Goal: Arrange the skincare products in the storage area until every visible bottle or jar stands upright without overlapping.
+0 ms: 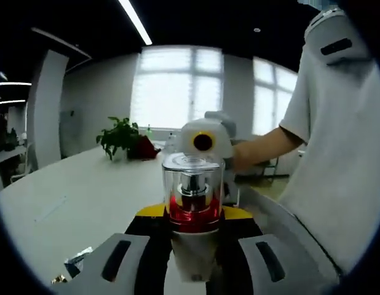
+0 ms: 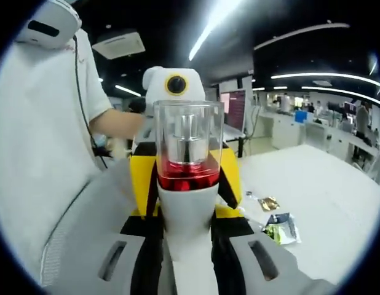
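So both grippers (image 1: 195, 246) pinch a white bottle (image 1: 193, 209) with a clear cap dead centre, potted plant (image 1: 120, 136) at 10 o'clock on the white table (image 1: 73, 190).

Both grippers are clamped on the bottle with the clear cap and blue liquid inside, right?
Not quite: the liquid is red, not blue, as the right gripper view shows. Both the right gripper and left gripper do hold the bottle with the clear cap.

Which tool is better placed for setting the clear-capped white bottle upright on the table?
Probably right: the right tool seems to clasp the clear-capped white bottle low, with bare white table beside it.
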Action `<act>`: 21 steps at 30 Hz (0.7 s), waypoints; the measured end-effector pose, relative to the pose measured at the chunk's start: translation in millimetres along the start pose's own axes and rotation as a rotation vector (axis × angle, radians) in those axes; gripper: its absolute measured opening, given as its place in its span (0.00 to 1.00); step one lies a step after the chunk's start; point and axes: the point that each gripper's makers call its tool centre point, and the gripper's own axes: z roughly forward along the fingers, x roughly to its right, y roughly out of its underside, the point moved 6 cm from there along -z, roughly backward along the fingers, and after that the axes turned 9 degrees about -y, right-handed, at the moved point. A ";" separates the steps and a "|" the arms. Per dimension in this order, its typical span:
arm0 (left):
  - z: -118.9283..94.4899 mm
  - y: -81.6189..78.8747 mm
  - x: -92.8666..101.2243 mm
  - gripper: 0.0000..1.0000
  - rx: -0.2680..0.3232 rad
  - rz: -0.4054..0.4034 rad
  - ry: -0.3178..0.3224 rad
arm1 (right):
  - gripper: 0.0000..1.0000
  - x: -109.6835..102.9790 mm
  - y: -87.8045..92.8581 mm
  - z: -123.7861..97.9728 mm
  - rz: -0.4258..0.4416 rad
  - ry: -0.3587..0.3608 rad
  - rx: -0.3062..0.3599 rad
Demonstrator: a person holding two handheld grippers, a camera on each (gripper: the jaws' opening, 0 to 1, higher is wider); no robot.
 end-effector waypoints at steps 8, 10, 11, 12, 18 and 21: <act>34.4 25.6 -17.1 0.26 -0.048 -0.015 0.023 | 0.29 19.3 40.5 -17.3 -0.021 0.053 -0.084; 43.9 32.5 -19.2 0.26 -0.060 -0.021 0.034 | 0.29 22.2 49.0 -20.2 -0.017 0.057 -0.099; 49.0 36.7 -21.1 0.26 -0.066 -0.027 0.042 | 0.29 24.5 55.1 -22.5 -0.014 0.059 -0.107; 52.2 39.4 -22.2 0.26 -0.071 -0.031 0.046 | 0.29 26.2 59.0 -23.9 -0.011 0.060 -0.111; 73.9 60.7 -37.3 0.26 -0.109 -0.071 0.066 | 0.29 40.2 87.9 -31.2 0.012 0.074 -0.125; 84.1 67.0 -40.8 0.27 -0.121 -0.087 0.068 | 0.29 47.1 98.5 -34.4 0.022 0.076 -0.134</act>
